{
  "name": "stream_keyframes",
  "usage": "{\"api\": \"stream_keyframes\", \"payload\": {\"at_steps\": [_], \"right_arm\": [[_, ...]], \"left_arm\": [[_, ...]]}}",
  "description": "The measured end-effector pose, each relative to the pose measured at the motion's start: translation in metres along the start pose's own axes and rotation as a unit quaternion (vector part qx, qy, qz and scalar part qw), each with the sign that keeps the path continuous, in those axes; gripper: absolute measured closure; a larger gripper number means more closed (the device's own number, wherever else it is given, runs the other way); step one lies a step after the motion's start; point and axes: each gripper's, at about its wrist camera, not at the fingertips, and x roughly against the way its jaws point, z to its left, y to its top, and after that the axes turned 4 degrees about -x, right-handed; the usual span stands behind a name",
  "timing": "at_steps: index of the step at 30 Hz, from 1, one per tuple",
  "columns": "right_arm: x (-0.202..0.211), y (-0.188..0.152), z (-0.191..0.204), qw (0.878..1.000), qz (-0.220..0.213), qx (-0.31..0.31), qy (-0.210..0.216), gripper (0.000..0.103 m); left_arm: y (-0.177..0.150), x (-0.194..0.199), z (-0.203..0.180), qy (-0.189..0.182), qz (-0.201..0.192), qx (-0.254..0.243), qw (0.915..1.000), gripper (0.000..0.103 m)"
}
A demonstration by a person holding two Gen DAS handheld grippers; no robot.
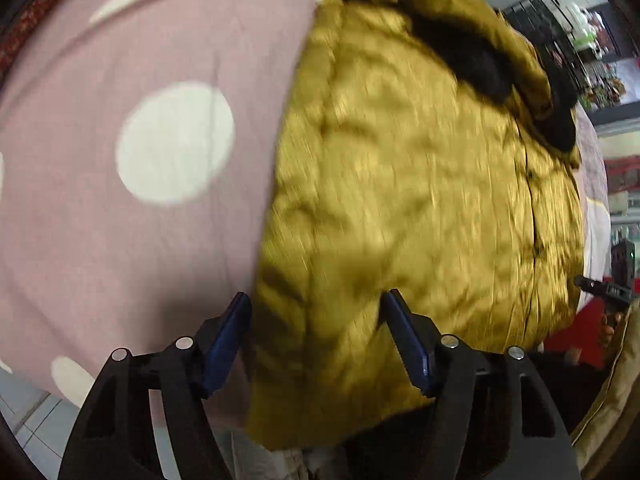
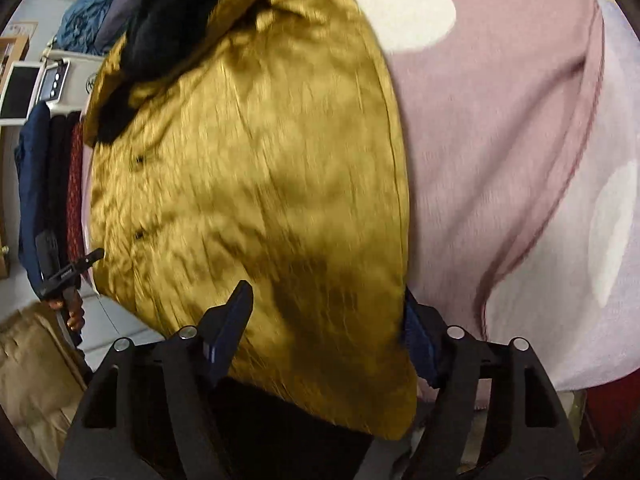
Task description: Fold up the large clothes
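Left wrist: left claw (image 1: 316,308) and right claw (image 2: 326,304) gape wide over yellow jacket (image 1: 420,200).

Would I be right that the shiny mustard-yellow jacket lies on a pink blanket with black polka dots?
Not quite: the dots are white, not black, as the left wrist view shows. The shiny mustard-yellow jacket does lie on the pink blanket.

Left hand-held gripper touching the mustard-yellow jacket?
Cannot tell: the left wrist view shows the left hand-held gripper open, straddling the shiny mustard-yellow jacket hem; blur hides contact.
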Motion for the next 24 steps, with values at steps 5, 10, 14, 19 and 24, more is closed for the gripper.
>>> {"api": "stream_keyframes", "payload": {"at_steps": [5,10,14,19,24], "right_arm": [[-0.012,-0.031,-0.011,0.999,0.036,-0.005,0.014,0.033],[-0.019,-0.032,-0.013,0.999,0.032,-0.026,0.013,0.040],[-0.005,-0.035,-0.017,0.998,0.040,-0.028,0.044,0.084],[0.029,-0.038,-0.004,0.998,0.012,-0.007,0.063,0.089],[0.039,-0.041,-0.007,0.999,0.023,0.005,0.047,0.092]], "left_arm": [[-0.024,-0.004,-0.012,-0.008,0.003,-0.011,0.9999,0.046],[-0.019,-0.001,-0.010,-0.010,0.005,0.017,0.9998,0.071],[-0.014,0.008,-0.032,0.008,0.013,-0.039,0.9991,0.084],[-0.006,0.027,-0.034,0.002,0.015,-0.052,0.9986,0.092],[-0.014,0.038,-0.030,0.017,0.031,-0.079,0.9963,0.092]]}}
